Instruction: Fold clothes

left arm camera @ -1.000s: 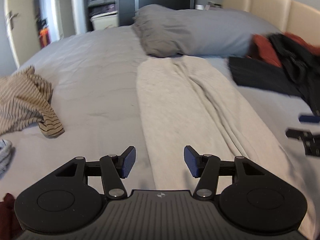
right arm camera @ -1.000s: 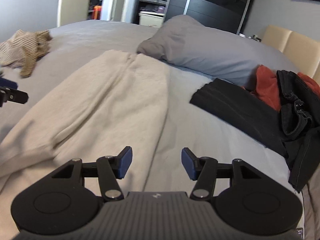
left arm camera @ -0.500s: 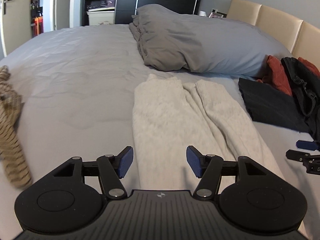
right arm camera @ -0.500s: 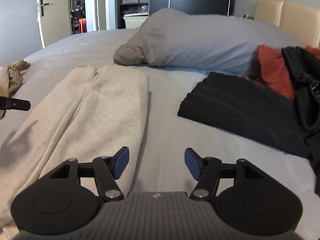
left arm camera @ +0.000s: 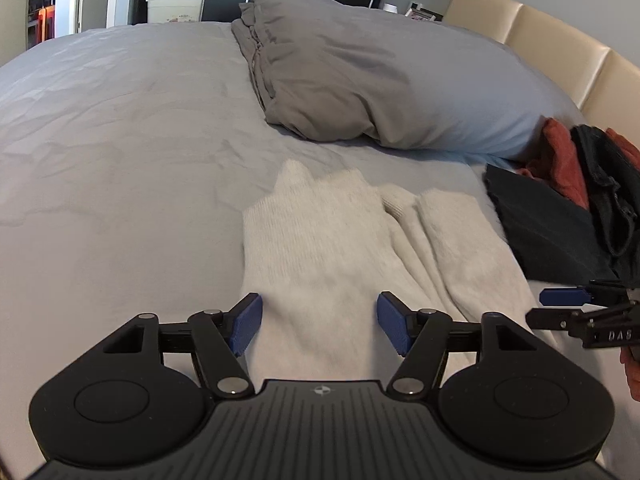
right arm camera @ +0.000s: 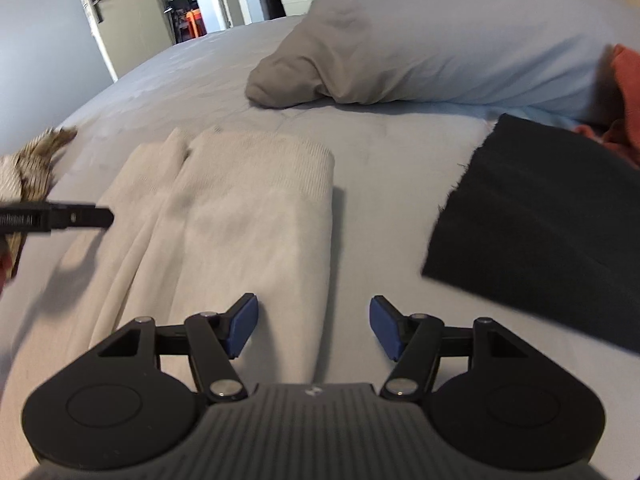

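A cream knitted garment (left arm camera: 320, 240) lies lengthwise on the grey bed, its ribbed far end toward the pillow. My left gripper (left arm camera: 319, 326) hovers over its left part, jaws opening, nothing between the blue pads. My right gripper (right arm camera: 313, 330) stands open above the garment's right edge (right arm camera: 256, 216), pads bare. Each gripper shows in the other's view: the right gripper (left arm camera: 580, 308) at the right border, the left gripper (right arm camera: 60, 218) at the left border.
A grey pillow (left arm camera: 360, 80) lies across the bed beyond the garment. A folded black garment (right arm camera: 540, 208) sits to the right, with red cloth (left arm camera: 560, 160) and dark clothes (left arm camera: 608, 184) behind. A striped garment (right arm camera: 28, 164) lies at the left. A beige headboard (left arm camera: 560, 40) stands at the right.
Both grippers have travelled along the cream garment toward its far end by the pillow and sunk a little. The left jaws stand wider. The striped garment has left the left wrist view.
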### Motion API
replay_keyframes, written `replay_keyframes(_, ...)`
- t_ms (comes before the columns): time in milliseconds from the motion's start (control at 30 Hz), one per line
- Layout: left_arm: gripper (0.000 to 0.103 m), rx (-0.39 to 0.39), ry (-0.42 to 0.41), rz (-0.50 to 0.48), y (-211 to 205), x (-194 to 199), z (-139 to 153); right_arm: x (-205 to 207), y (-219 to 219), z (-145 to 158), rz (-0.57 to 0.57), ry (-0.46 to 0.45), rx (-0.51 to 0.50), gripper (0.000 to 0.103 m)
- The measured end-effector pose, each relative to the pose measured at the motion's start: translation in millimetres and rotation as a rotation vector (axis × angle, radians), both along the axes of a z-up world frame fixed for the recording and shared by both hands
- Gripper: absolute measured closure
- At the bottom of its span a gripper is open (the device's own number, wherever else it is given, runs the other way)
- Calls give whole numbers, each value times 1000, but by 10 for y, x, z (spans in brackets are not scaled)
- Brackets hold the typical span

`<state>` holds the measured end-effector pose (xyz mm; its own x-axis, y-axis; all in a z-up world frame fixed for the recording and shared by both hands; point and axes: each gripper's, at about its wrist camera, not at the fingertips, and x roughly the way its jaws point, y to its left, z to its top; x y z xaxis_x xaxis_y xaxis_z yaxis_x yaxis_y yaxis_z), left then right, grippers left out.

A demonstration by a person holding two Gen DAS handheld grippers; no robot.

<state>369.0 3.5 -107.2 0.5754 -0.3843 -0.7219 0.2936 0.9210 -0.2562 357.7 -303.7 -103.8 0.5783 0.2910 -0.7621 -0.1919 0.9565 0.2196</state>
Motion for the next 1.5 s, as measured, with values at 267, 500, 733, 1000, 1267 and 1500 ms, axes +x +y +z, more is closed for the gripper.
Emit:
replay_keyframes(267, 32, -74, 62, -51, 82, 421, -214, 701, 146, -181, 53, 76, 130, 31)
replay_keyframes(500, 26, -77, 74, -83, -11, 629, -349, 1079, 350, -326, 122, 136, 132, 25)
replay_keyframes(733, 44, -14, 60, -128, -239, 709, -326, 1130, 594, -233, 210, 113, 30, 52)
replay_keyframes(1000, 77, -15, -13, -224, -234, 542, 73, 955, 629, 178, 299, 22, -25, 70)
replay_keyframes(1267, 78, -66, -119, -369, -38, 69, 787, 402, 453, 936, 436, -102, -15, 71)
replay_keyframes(1500, 78, -17, -133, -539, -18, -626, 1087, -522, 446, 1266, 578, -187, -102, 71)
